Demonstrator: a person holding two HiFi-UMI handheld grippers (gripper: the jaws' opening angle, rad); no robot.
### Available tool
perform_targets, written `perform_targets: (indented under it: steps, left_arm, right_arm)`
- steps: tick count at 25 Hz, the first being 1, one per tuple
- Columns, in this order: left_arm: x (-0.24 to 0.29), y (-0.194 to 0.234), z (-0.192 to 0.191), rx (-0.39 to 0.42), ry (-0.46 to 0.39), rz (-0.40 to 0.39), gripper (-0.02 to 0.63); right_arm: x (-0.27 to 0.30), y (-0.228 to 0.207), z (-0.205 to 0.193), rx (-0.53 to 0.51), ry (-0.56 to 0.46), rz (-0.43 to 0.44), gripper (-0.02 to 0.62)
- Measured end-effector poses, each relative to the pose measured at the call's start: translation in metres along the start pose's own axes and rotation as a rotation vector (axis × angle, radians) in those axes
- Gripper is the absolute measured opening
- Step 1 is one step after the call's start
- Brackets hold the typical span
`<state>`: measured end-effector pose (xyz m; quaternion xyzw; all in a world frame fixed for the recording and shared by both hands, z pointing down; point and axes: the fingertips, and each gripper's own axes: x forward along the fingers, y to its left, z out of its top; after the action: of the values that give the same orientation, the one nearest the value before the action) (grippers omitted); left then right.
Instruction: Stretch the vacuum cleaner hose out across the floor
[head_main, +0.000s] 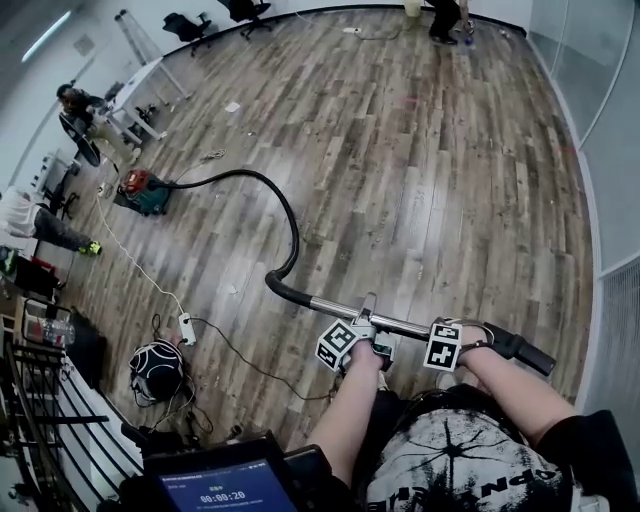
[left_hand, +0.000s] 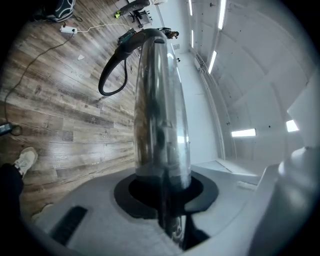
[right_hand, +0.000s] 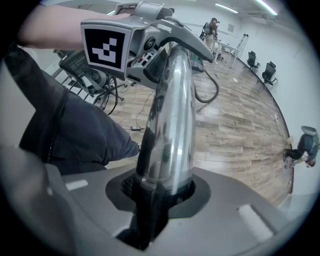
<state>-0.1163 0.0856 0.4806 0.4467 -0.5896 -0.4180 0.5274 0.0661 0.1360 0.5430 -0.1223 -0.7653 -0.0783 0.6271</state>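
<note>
A teal and red vacuum cleaner (head_main: 141, 191) stands on the wood floor at the left. Its black hose (head_main: 285, 215) curves from it to a chrome wand (head_main: 395, 323) held level in front of me. My left gripper (head_main: 365, 330) is shut on the wand near its middle. My right gripper (head_main: 460, 338) is shut on it closer to the black handle end (head_main: 520, 350). In the left gripper view the wand (left_hand: 160, 115) runs out from the jaws to the looped hose (left_hand: 111, 75). The right gripper view shows the wand (right_hand: 170, 125) and the left gripper (right_hand: 150, 50) farther along it.
A white power strip (head_main: 186, 328) with cables and a black bag (head_main: 155, 370) lie at the lower left. A tablet screen (head_main: 235, 485) sits below me. Office chairs (head_main: 185, 25), a desk and seated people line the left wall. A person (head_main: 445, 20) stands at the far end.
</note>
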Motion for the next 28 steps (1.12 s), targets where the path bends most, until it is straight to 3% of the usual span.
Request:
perform_targets:
  steps: [7, 13, 28]
  left_arm:
    - [-0.01, 0.0, -0.084, -0.011, -0.08, 0.027, 0.086]
    - [-0.016, 0.001, -0.14, -0.004, -0.076, 0.049, 0.086]
    - [-0.034, 0.021, -0.233, 0.014, 0.158, 0.02, 0.083]
  right_arm:
    - [-0.012, 0.019, -0.085, -0.076, -0.008, 0.03, 0.103]
    - [-0.015, 0.041, -0.136, -0.074, -0.019, 0.05, 0.103]
    - [-0.008, 0.111, -0.2, 0.094, -0.001, -0.01, 0.104]
